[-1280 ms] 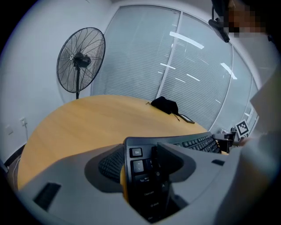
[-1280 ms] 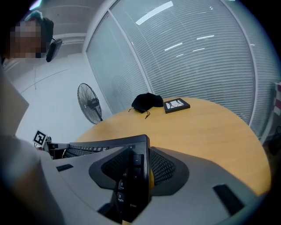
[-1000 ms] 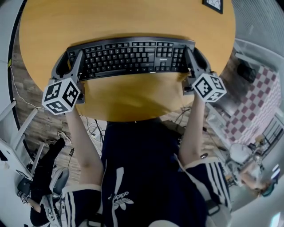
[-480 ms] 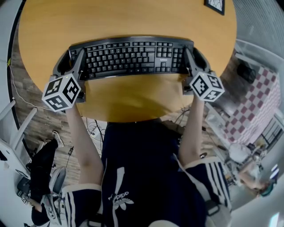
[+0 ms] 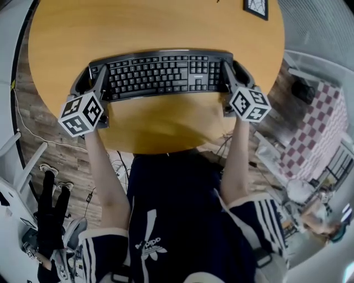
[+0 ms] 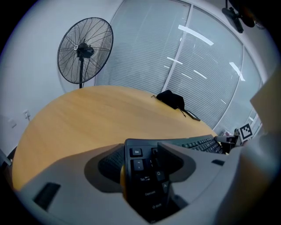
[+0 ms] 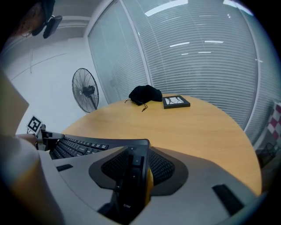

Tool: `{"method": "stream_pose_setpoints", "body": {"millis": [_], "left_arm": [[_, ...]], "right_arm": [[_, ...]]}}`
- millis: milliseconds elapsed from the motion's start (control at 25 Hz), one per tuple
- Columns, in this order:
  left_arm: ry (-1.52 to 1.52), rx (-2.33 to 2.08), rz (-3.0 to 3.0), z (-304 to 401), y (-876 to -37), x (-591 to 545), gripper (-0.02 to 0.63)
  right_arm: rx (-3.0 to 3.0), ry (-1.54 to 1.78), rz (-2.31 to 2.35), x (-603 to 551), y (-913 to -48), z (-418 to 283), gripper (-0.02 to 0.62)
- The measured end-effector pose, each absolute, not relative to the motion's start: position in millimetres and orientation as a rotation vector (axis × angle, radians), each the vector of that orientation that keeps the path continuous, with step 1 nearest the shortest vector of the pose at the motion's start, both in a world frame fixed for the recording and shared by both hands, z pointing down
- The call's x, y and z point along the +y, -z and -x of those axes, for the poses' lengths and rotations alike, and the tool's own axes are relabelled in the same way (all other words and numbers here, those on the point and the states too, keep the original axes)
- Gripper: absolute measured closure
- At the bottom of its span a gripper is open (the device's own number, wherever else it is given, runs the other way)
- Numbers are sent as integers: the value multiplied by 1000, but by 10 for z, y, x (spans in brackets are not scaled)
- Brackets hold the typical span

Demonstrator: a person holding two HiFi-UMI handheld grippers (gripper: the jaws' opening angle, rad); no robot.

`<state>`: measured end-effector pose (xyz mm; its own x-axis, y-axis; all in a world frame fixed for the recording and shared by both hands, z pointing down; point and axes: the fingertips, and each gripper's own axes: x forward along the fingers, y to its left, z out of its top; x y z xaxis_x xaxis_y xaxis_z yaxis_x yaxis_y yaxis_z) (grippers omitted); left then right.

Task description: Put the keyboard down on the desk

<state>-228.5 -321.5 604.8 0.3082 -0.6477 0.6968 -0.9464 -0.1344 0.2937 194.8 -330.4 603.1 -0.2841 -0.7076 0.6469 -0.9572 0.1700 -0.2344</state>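
Observation:
A black keyboard [image 5: 160, 73] stretches across the near part of the round wooden desk [image 5: 155, 27]. My left gripper [image 5: 94, 83] is shut on its left end, the Esc corner [image 6: 137, 167] clamped between the grey jaws. My right gripper [image 5: 229, 74] is shut on its right end, the number-pad edge [image 7: 134, 176] pinched between its jaws. The keys face up. I cannot tell whether the keyboard rests on the desk or hangs just above it.
A framed picture [image 5: 256, 8] [image 7: 176, 102] and a black cloth bundle [image 7: 145, 94] [image 6: 171, 99] lie at the desk's far side. A standing fan [image 6: 84, 50] is beyond the desk, window blinds behind. The person's legs are under the near desk edge [image 5: 160, 148].
The keyboard and both grippers have shifted slightly left and a little farther onto the desk. Both grips are unchanged.

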Motion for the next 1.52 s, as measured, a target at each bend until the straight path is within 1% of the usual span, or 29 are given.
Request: {"method": "stream_pose_setpoints", "body": {"millis": [160,280,360,440,560,640,840,1240,1520], "left_arm": [[-506,-1507,-1910,2349,-5812,-3294,380],[-419,-1545,-2002,2292,-5445,-3399,394],[-384,-1545,-2071,2184,-5203,-3426,449],[-366,-1524,-2150,2040,-4975,-3420,466],[-347,-1533,-2252,1905,-4638,-3356,520],[-318,-1550,-2299,1859,-4424,-3304,530],[-247,-1607,-2388,1833,-3950,-3088,600],[-140,-1662,-2473,1665,-3286,-2571,603],[-7,-1690,-2501,1374,-2866,-2060,603]], "right_arm": [[-2089,-772,-1628,-3341,-5845,-1930,476],[-2145,-703,-1662,-3354,-5586,-1855,510],[-2175,-670,-1682,-3329,-5395,-1806,532],[-2209,-638,-1710,-3295,-5193,-1749,553],[-2260,-584,-1749,-3207,-4875,-1640,574],[-2295,-551,-1752,-3124,-4643,-1544,585],[-2376,-442,-1743,-2865,-4098,-1340,591],[-2522,-245,-1815,-2360,-3155,-1251,591],[-2663,-253,-1728,-1852,-2832,-1300,591]]}}
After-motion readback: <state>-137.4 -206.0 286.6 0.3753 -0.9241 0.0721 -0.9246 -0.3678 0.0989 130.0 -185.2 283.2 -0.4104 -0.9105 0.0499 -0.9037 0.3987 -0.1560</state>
